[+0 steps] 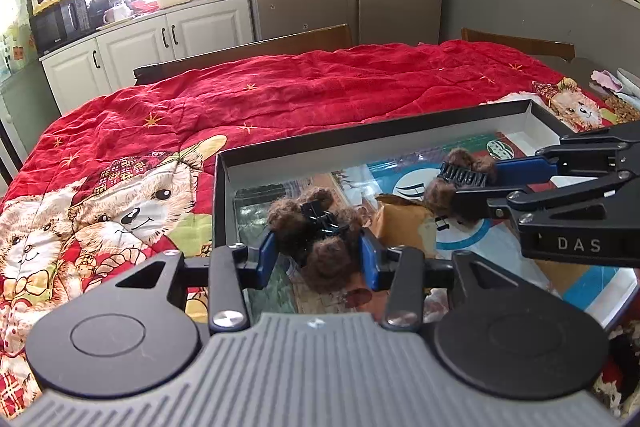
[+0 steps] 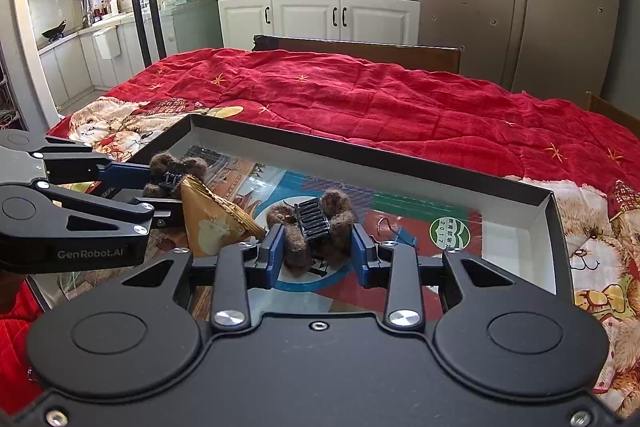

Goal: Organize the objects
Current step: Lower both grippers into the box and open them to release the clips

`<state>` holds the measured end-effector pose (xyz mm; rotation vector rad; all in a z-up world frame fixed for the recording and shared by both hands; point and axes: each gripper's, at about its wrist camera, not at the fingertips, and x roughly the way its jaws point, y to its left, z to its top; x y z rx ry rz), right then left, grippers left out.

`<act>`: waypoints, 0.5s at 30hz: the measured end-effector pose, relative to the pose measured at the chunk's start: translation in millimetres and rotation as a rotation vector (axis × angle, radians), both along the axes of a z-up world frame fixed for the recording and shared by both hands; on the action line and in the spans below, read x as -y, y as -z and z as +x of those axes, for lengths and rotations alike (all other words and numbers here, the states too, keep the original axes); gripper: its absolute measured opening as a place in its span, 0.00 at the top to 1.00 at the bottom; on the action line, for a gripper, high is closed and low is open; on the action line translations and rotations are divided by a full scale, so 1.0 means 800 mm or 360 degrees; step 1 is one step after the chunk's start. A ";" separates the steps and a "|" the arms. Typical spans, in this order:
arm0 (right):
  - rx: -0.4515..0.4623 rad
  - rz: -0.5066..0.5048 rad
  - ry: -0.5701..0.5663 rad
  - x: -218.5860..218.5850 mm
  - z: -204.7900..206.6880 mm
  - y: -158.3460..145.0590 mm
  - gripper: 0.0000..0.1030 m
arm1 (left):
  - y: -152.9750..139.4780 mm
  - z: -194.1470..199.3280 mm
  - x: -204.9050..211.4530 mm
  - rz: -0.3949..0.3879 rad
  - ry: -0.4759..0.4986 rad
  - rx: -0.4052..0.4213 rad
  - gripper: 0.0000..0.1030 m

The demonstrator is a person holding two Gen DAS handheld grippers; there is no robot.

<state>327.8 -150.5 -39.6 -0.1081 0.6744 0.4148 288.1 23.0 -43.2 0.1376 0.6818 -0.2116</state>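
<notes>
Two brown furry hair claws, each held over the shallow black-walled box (image 1: 376, 129). Left gripper (image 1: 320, 253) jaws pinch one claw (image 1: 320, 231) at the box's left end; right gripper (image 2: 318, 253) jaws pinch the other claw (image 2: 316, 227) mid-box. A tan paper packet (image 2: 212, 219) lies between them. The box rests on a red teddy-bear quilt (image 1: 280, 95).

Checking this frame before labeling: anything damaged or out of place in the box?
One thing: the brown paper packet in the black box looks torn and crumpled. Each fuzzy brown hair claw sits gripped between blue fingers; nothing spilled.
</notes>
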 end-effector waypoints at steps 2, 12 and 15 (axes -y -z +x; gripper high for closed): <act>-0.0003 0.0003 0.0000 0.000 0.000 0.001 0.67 | 0.000 0.000 0.000 0.0005 0.0003 -0.0005 0.53; -0.0019 -0.0002 -0.0001 0.000 0.004 0.003 0.64 | 0.001 -0.001 0.003 0.0042 0.0023 -0.0034 0.41; -0.0023 -0.0002 0.0004 0.000 0.004 0.003 0.62 | 0.001 -0.002 0.003 0.0046 0.0026 -0.0035 0.36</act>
